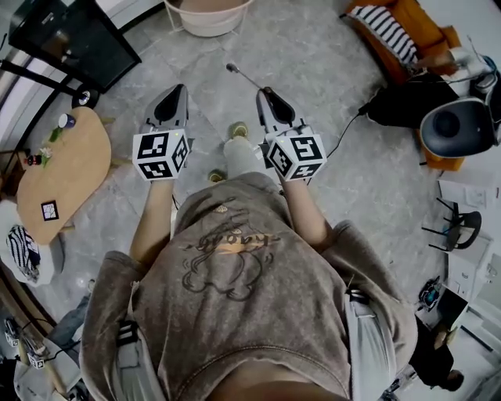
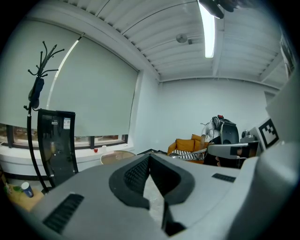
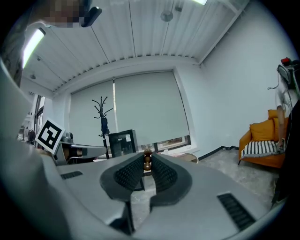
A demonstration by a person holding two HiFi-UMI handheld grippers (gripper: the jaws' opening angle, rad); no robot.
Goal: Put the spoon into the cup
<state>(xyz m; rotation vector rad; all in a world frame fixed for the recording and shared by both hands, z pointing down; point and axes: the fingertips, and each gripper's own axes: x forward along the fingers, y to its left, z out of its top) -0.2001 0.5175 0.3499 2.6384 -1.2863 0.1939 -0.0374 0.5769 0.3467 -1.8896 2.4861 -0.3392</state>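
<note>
Head view: your right gripper (image 1: pixel 264 94) jaws hide spoon (image 1: pixel 244 78) handle end; far tip too small to ID. White tub (image 1: pixel 207 19) cut off at top edge.

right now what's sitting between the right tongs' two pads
The spoon: its brown beaded handle is pinched between the right tongs, plain in the right gripper view.

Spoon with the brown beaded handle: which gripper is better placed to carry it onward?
Right. The right gripper is shut on the thin spoon with a brown beaded handle; the left gripper is shut, with nothing between its jaws.
</note>
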